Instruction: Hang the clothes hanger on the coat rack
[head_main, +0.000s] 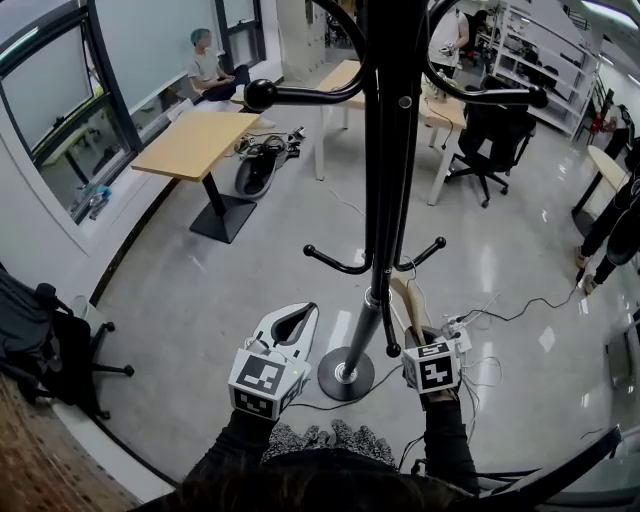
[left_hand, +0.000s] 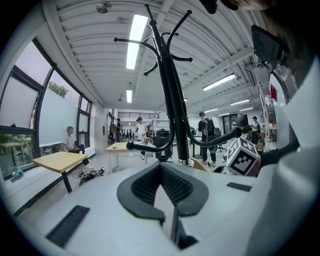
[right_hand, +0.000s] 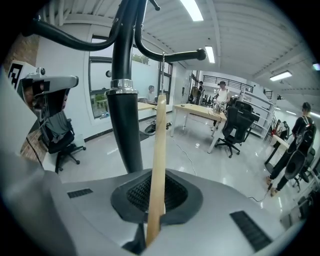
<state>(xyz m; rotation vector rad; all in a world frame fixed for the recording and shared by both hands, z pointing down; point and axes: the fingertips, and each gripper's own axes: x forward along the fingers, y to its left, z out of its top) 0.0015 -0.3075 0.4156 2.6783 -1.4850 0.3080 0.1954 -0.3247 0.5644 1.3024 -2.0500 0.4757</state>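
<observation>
The black coat rack (head_main: 385, 150) stands right in front of me, with its round base (head_main: 345, 375) on the floor between my two grippers. My right gripper (head_main: 415, 332) is shut on a wooden clothes hanger (right_hand: 159, 150), close to the right of the pole (right_hand: 122, 110). The hanger's wood runs upward out of the jaws, and its thin metal hook (right_hand: 162, 70) rises toward a curved rack arm (right_hand: 172, 54). My left gripper (head_main: 311, 309) is low on the pole's left, shut with nothing in it (left_hand: 161, 167). The rack (left_hand: 170, 95) also fills the left gripper view.
Wooden tables (head_main: 195, 142) and a black office chair (head_main: 490, 140) stand farther off. Cables and a power strip (head_main: 462, 328) lie on the floor right of the base. Another chair (head_main: 50, 330) is at the left by the windows. People sit and stand in the background.
</observation>
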